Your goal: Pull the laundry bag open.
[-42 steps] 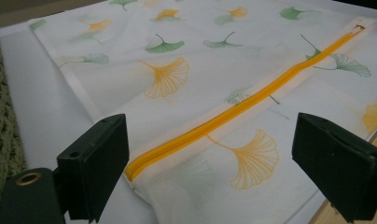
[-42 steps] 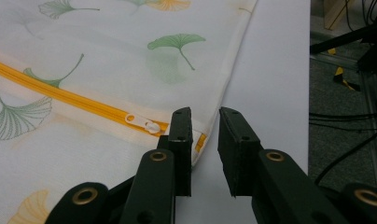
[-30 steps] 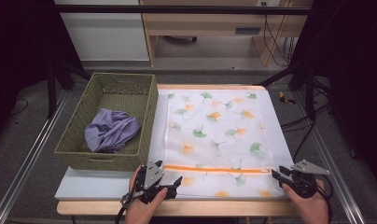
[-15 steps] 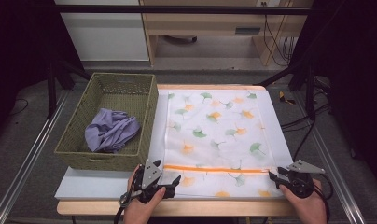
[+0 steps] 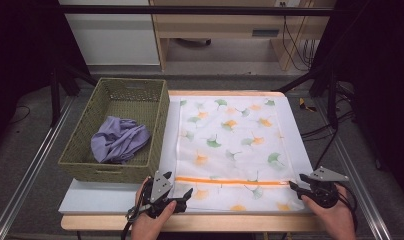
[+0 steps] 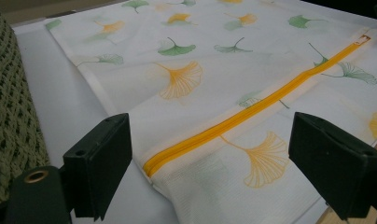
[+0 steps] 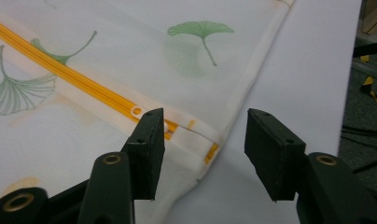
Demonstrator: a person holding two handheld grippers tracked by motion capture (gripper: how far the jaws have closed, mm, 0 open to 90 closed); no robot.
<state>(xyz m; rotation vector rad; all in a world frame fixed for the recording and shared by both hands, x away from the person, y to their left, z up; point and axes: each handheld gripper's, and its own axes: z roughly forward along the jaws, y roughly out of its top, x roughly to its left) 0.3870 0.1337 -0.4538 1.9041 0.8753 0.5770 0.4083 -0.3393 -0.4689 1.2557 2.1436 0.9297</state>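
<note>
A white mesh bag [image 5: 230,140] printed with green and orange leaves lies flat on the table. An orange zipper [image 5: 230,180] runs across its near part. My left gripper [image 5: 186,194] is open at the zipper's left end, and its jaws [image 6: 210,144] stand wide on either side of the bag's corner. My right gripper [image 5: 295,186] is open at the zipper's right end. Its jaws [image 7: 205,140] have just been opening, and the bag's corner lies between them unpressed. The zipper pull [image 7: 136,111] sits just beyond one pad.
A green woven basket [image 5: 115,95] stands left of the bag with a crumpled purple cloth [image 5: 117,140] inside. The white tabletop [image 5: 105,200] ends close to both hands. Cables [image 5: 320,132] lie on the floor at the right.
My right gripper has edged slightly left toward the zipper's end. The left hand and the bag have stayed put.
</note>
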